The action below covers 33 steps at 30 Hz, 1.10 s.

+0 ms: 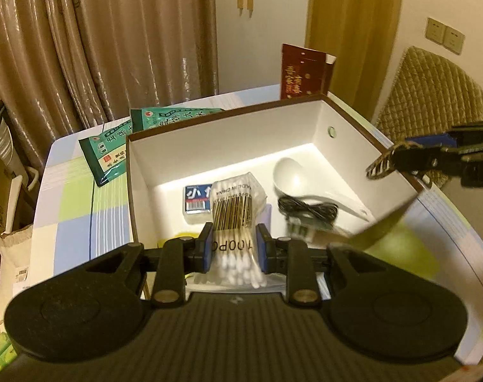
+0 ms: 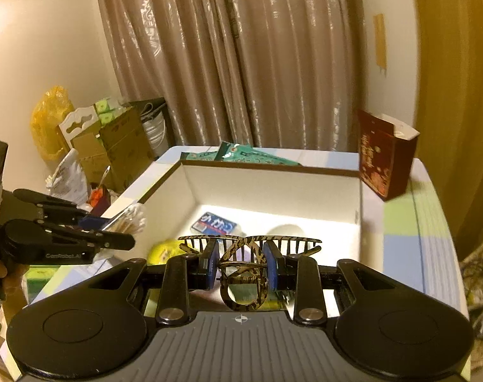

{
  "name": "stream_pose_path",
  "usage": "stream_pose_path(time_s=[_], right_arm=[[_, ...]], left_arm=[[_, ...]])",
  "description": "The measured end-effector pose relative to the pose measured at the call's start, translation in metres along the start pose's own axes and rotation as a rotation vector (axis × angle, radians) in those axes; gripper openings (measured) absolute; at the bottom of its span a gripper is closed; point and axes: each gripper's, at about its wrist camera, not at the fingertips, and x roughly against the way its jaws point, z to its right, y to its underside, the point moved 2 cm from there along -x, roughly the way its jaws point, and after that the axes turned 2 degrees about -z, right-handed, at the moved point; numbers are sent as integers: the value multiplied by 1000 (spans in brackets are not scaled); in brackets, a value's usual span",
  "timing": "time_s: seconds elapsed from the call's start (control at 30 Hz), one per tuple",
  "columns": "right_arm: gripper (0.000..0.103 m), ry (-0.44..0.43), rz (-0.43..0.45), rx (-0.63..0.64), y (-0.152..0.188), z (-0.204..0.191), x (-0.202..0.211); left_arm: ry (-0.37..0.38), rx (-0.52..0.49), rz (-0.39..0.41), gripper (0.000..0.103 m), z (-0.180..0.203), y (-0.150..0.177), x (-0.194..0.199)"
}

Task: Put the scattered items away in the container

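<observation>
An open white box with a brown rim (image 1: 228, 137) stands on the table; it also shows in the right wrist view (image 2: 273, 187). My left gripper (image 1: 234, 248) is shut on a clear pack of cotton swabs (image 1: 233, 210), held over the box's near edge. In the box lie a white spoon (image 1: 292, 175), a black coiled cable (image 1: 308, 211) and a blue tissue pack (image 1: 197, 197). My right gripper (image 2: 241, 264) is shut on a tortoiseshell hair claw clip (image 2: 248, 251), held at the box's near side. In the left wrist view the right gripper (image 1: 400, 159) holds the clip (image 1: 381, 164) above the box's right wall.
Two green packets (image 1: 114, 140) lie on the checked tablecloth behind the box. A dark red carton (image 2: 383, 156) stands at the back right corner. A yellow item (image 2: 165, 250) lies by the box's near left. Curtains, cardboard boxes (image 2: 114, 149) and a cushioned chair (image 1: 432, 95) surround the table.
</observation>
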Motion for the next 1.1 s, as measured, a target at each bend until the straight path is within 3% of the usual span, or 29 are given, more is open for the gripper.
stream_pose_path(time_s=[0.23,0.5,1.1], right_arm=[[27,-4,-48,11,-20,9,-43],[27,26,-128,38,-16,20,-82],[27,43,-220,63,-8,38,-113]], left_arm=[[11,36,-55,22,-15,-17,-35],[20,73,-127,22,-22,-18,-73],[8,118,-273,25,-23,-14,-132]])
